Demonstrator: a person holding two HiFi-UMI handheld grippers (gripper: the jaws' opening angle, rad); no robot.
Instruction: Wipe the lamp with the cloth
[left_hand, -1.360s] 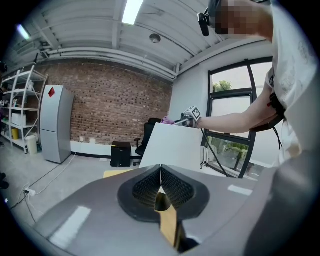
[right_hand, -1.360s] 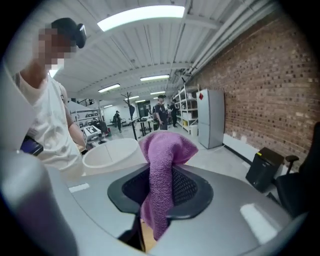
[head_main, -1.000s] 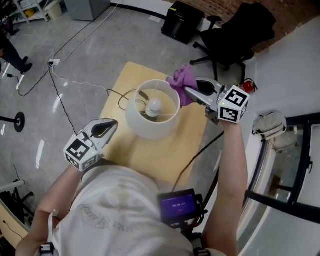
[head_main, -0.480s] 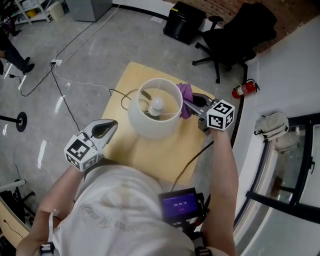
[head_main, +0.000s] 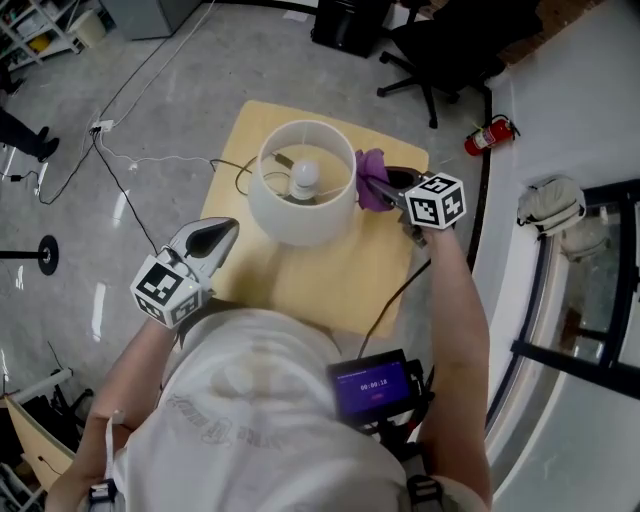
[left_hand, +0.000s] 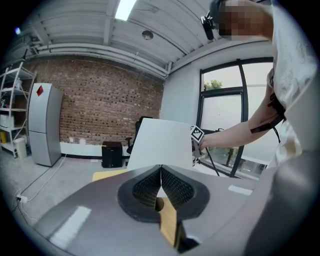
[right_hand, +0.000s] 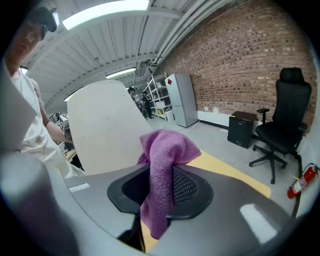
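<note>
Purple cloth (right_hand: 167, 147), soft and limp, is pinched in the right gripper (right_hand: 160, 177), just beside the lamp's (head_main: 295, 215) right rim on the bench (head_main: 330, 285). Its shade looks light and easily dented, so wipe gently. The left gripper (left_hand: 160, 175), jaws together and empty, waits near the lamp.

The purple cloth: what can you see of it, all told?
The purple cloth looks like soft, nubby microfibre, bunched and folded. The right gripper is shut on its middle; a rounded hump sticks out past the jaws, a tail hangs below. It sits beside the outer wall of the white lampshade, above the wooden table; touching or not, I cannot tell.
</note>
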